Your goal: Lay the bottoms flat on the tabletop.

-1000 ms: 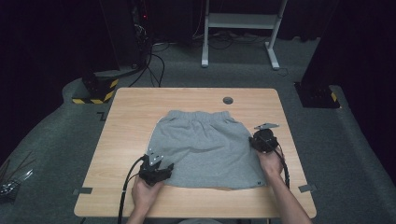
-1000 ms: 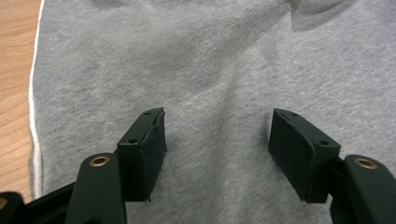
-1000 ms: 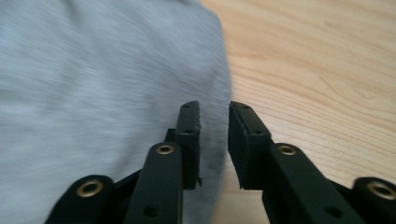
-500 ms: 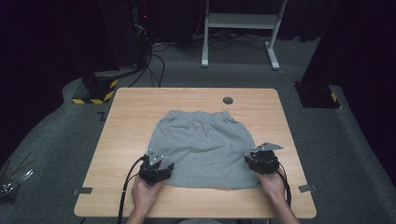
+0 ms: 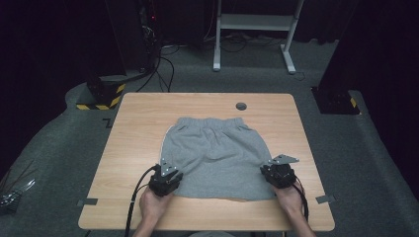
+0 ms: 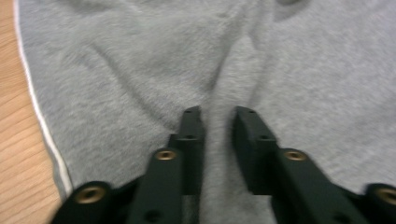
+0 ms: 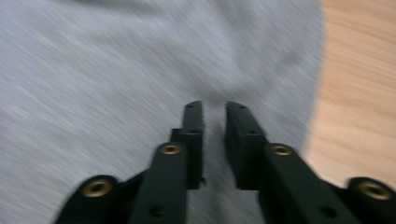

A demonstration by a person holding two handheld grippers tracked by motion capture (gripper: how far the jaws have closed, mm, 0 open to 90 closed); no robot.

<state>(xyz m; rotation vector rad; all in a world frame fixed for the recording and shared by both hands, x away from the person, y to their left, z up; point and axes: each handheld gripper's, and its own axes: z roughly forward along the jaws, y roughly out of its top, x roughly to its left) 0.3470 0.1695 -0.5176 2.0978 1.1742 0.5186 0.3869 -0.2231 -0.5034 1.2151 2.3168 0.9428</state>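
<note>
A pair of grey shorts lies flat on the wooden table, waistband at the far side. My left gripper is at the near left hem. Its jaws have just been closing and now pinch a raised ridge of grey fabric at the left gripper. My right gripper sits at the near right hem corner. Its jaws have also just been closing, and a pucker of the blurred shorts cloth is caught between them at the right gripper, close to the shorts' edge and bare table.
A dark round grommet sits in the table beyond the waistband. Grey tape tabs mark the front edge on both sides. Bare wood surrounds the shorts. A white desk frame and a yellow-black striped base stand on the floor behind.
My right gripper has come toward me along the shorts' right edge to the near hem corner. The left hand has stayed at the near left hem.
</note>
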